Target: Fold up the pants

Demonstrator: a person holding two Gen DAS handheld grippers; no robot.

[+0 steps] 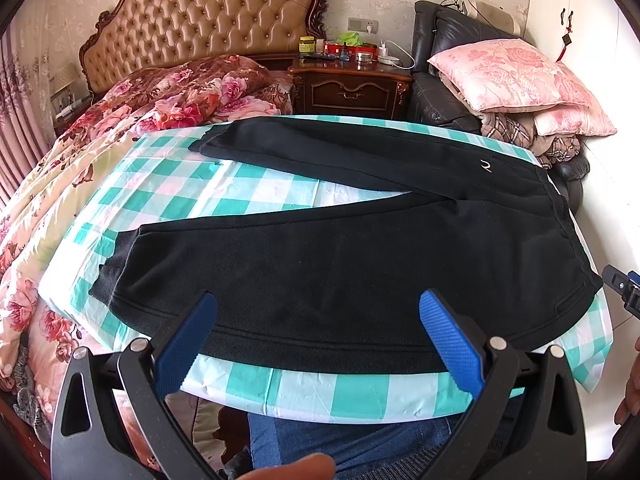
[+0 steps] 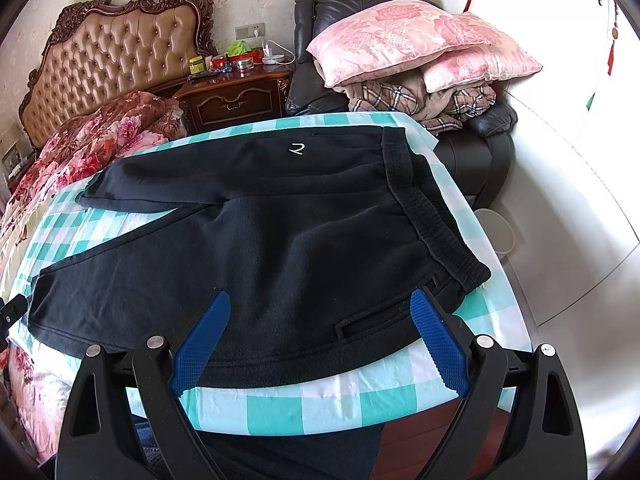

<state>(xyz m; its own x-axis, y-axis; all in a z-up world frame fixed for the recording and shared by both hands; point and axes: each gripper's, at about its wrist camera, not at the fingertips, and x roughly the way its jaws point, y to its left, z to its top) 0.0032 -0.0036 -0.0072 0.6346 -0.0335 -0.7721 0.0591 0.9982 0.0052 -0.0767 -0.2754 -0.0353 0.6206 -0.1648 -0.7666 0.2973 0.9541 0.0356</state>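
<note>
Black sweatpants [image 1: 340,256] lie flat on a green-and-white checked sheet [image 1: 192,184], legs spread to the left, waistband to the right. They also show in the right wrist view [image 2: 248,248], with a small white logo [image 2: 297,148] and the elastic waistband [image 2: 424,208]. My left gripper [image 1: 318,308] is open and empty, just above the near leg's front edge. My right gripper [image 2: 320,308] is open and empty above the hip area near a pocket slit [image 2: 376,326]. The right gripper's tip shows at the left wrist view's right edge [image 1: 624,284].
A floral quilt [image 1: 120,120] and tufted headboard [image 1: 208,16] lie at the left and back. A wooden nightstand [image 1: 352,84] with bottles stands behind. A black leather chair [image 2: 472,152] holds pink pillows [image 2: 420,44] and a plaid blanket. A white wall is at the right.
</note>
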